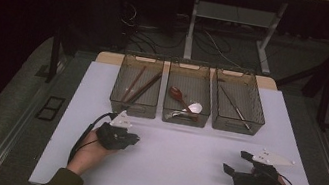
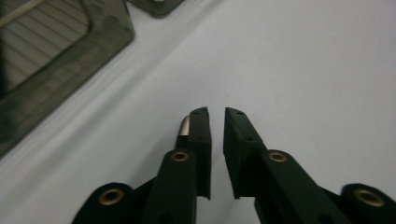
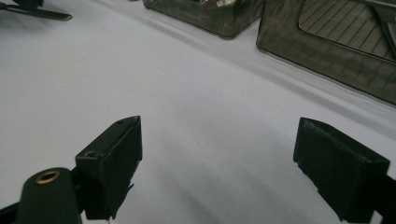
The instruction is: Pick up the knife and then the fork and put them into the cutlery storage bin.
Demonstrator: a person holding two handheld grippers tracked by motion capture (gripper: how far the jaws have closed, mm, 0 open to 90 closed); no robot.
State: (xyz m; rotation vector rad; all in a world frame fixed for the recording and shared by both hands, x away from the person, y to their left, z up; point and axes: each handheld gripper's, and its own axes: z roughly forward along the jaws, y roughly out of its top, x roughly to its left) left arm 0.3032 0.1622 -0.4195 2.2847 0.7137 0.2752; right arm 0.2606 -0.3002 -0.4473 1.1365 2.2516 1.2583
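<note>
Resting on the white tabletop (image 1: 179, 176), three smoky translucent plastic bins (image 1: 188, 99) hold two chopsticks (image 1: 139, 88), two spoons (image 1: 185, 107) and one metal utensil (image 1: 234, 106); no writing is legible. Nearer the person, the left gripper (image 2: 216, 114) shows a narrow empty gap, while the right gripper (image 3: 217, 140) gapes wide, holding nothing.

A white rectangular table (image 1: 179, 176) carries three smoky translucent plastic bins in a row along its far edge: the left bin (image 1: 133, 103), the middle bin (image 1: 185, 117) just beside it, and the right bin (image 1: 235, 124). The near surface is bare white.
</note>
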